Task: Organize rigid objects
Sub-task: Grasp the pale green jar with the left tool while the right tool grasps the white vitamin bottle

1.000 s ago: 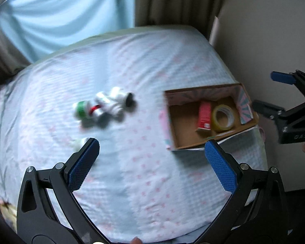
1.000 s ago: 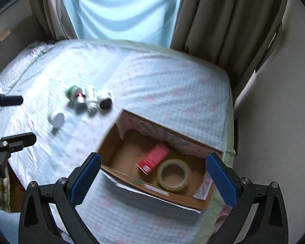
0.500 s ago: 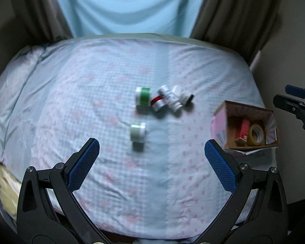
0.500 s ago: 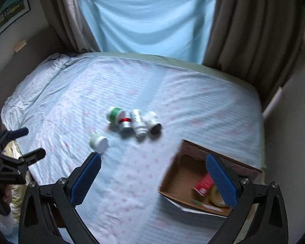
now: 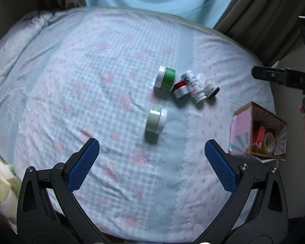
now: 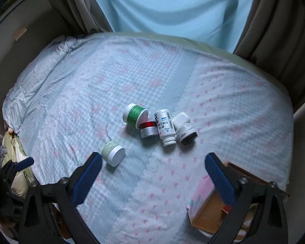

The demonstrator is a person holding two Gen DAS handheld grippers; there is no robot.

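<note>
Both the left gripper (image 5: 152, 152) and the right gripper (image 6: 153, 167) are spread, empty. The white bottle (image 6: 164, 126) carries a barcode, its print too blurred to read. Only the left view shows the tape roll (image 5: 270, 143) inside the cardboard box (image 5: 239, 130).

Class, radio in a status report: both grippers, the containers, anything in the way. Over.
Left gripper open, empty; right gripper open, empty. Pale green jar lies alone; four containers clustered on the bed. Cardboard box at the edge. Nothing blocking.

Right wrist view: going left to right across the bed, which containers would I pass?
Pale green jar with white lid → green-labelled white jar → red-and-silver round tin → white bottle with printed label → small white bottle with dark cap.
</note>
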